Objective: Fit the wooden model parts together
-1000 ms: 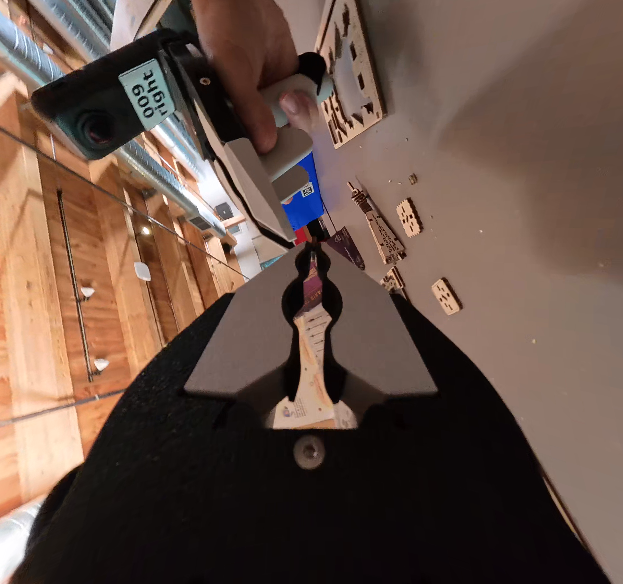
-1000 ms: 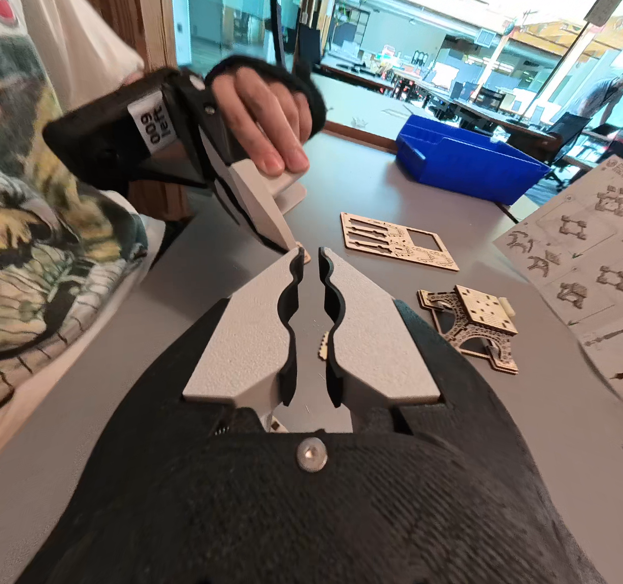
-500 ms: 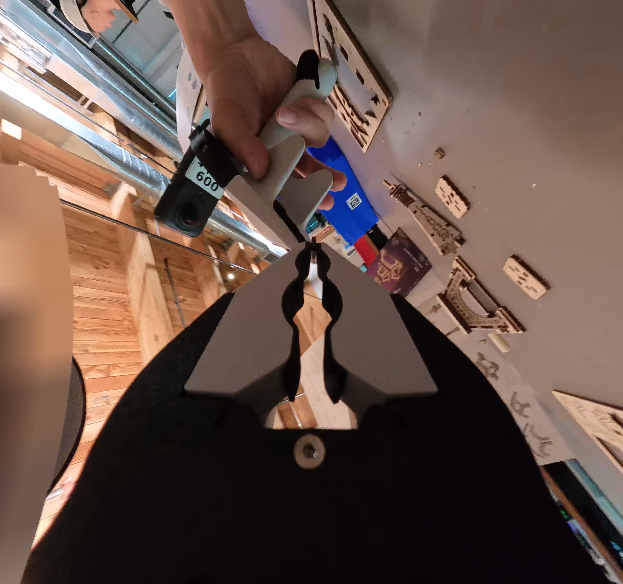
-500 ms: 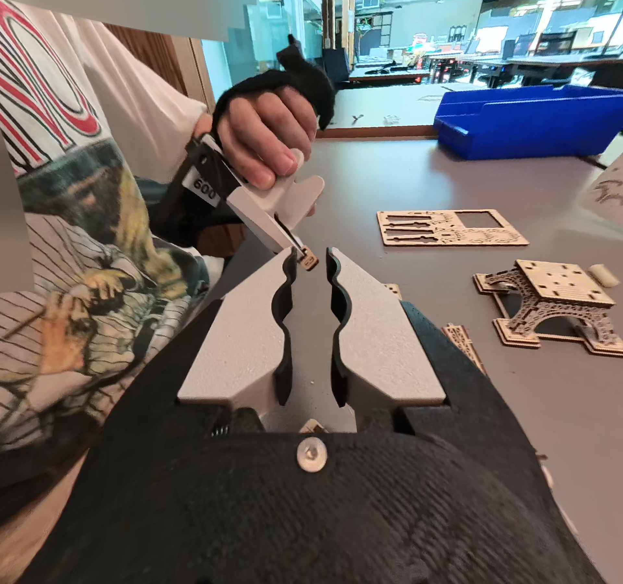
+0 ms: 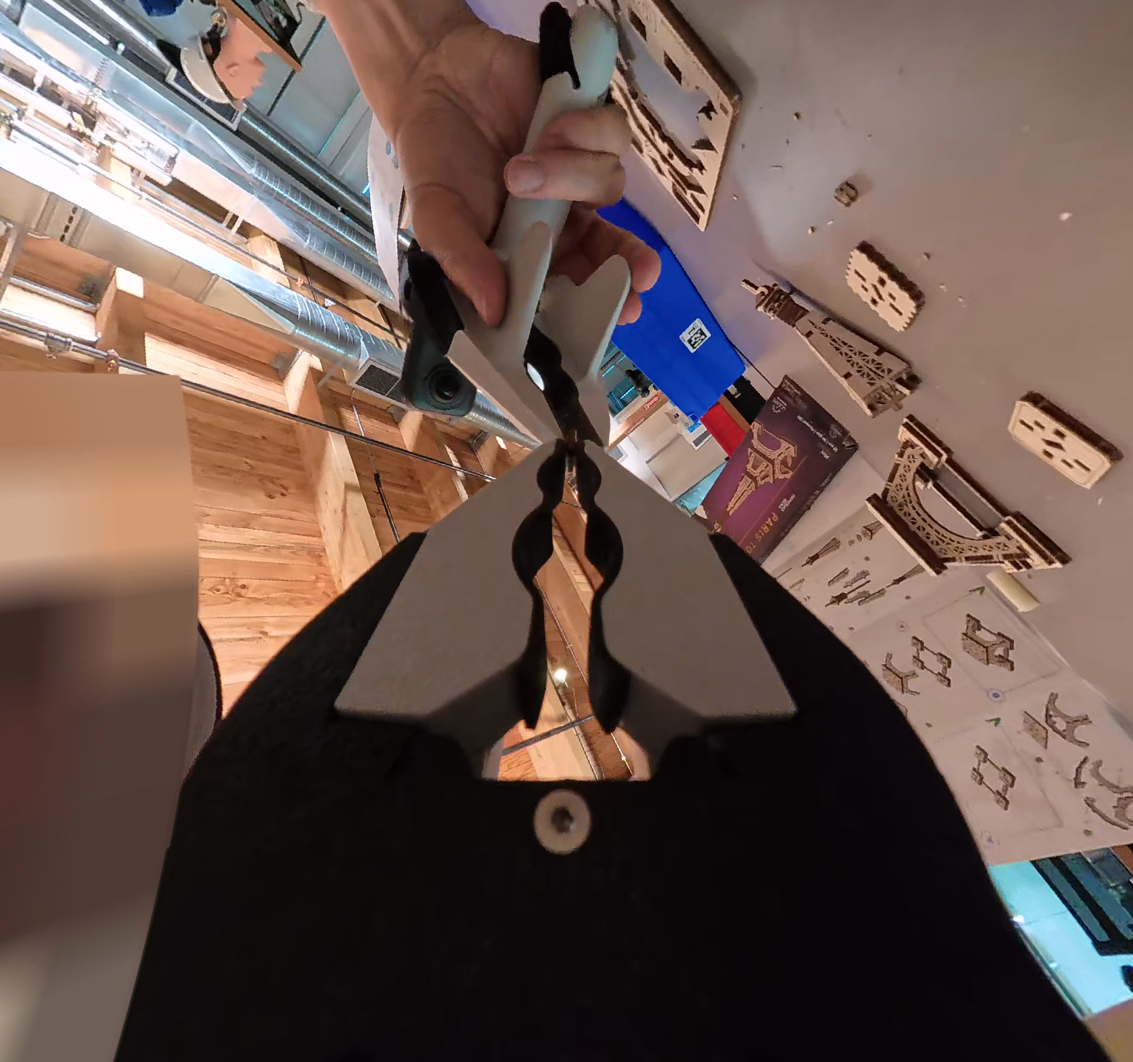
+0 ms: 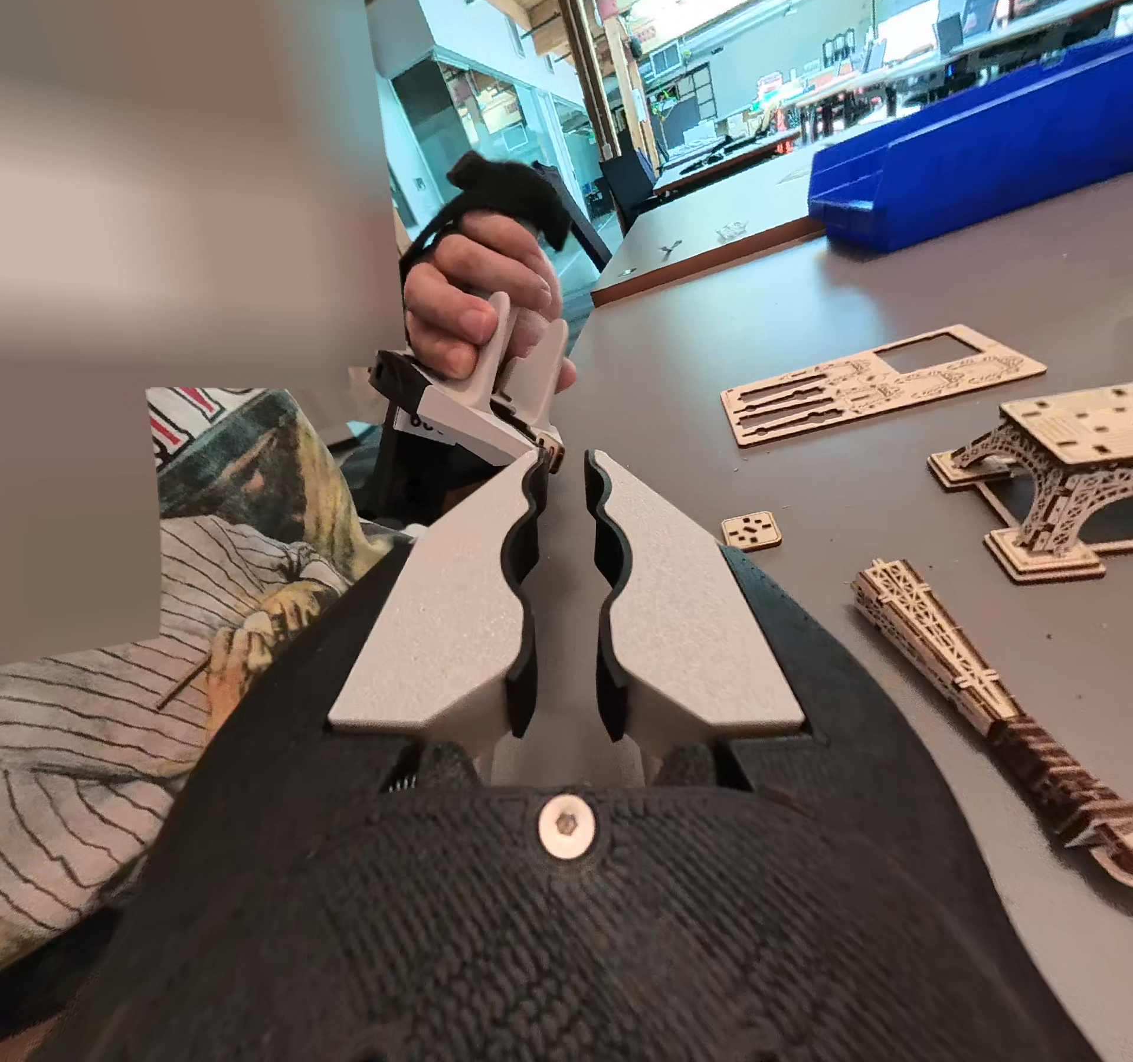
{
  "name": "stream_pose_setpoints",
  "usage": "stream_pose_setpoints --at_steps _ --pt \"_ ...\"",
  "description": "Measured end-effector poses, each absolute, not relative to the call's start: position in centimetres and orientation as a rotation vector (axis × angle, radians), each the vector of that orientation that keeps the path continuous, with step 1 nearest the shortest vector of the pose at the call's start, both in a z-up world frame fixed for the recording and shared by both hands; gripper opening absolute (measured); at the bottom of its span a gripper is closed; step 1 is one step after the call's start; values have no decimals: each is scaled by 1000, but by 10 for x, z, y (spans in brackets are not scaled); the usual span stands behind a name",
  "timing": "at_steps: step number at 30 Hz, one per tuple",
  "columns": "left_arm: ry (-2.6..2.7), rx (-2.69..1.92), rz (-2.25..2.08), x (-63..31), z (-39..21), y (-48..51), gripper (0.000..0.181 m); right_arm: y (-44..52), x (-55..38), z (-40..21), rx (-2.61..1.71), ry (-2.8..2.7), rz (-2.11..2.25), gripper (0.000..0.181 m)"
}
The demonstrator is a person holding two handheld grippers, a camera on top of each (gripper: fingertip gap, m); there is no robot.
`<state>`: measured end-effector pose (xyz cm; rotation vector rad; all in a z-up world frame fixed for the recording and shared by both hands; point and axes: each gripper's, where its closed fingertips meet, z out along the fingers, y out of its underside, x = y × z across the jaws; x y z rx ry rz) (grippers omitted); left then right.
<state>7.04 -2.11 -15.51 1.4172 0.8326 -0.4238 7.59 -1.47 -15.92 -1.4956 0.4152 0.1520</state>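
Observation:
My left gripper [image 5: 570, 453] is shut on a small wooden piece, seen edge-on there. The right wrist view shows that piece [image 6: 556, 456] pinched at the left gripper's tip [image 6: 547, 447]. My right gripper [image 6: 564, 462] is slightly open and empty, with its left fingertip right beside the held piece. In the left wrist view the right gripper [image 5: 576, 422] points tip to tip at mine. On the grey table stand the arched tower base [image 6: 1054, 481], the tapered tower spire [image 6: 956, 665] and a small square slotted plate [image 6: 751, 530].
A punched-out wooden sheet [image 6: 858, 383] lies behind the parts and a blue bin [image 6: 981, 174] stands at the far table edge. The left wrist view shows a second slotted plate [image 5: 886, 288], a purple kit box [image 5: 778, 481] and an instruction sheet [image 5: 981, 695]. A person's torso is close on the left. Both grippers' tips are close together, under 4 cm apart.
Both grippers have turned and closed in until their tips meet. The left gripper keeps the small piece. The right gripper stays slightly open and now faces farther left along the table.

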Motion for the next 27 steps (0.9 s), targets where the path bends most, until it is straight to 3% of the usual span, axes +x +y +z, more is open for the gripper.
stream_pose_setpoints --at_steps 21,27 --pt "930 1520 -313 81 -169 -23 0 -16 87 -171 -1491 612 244 2" --pt "929 1509 -326 79 -167 -21 1 -18 92 -174 -1488 644 217 19"
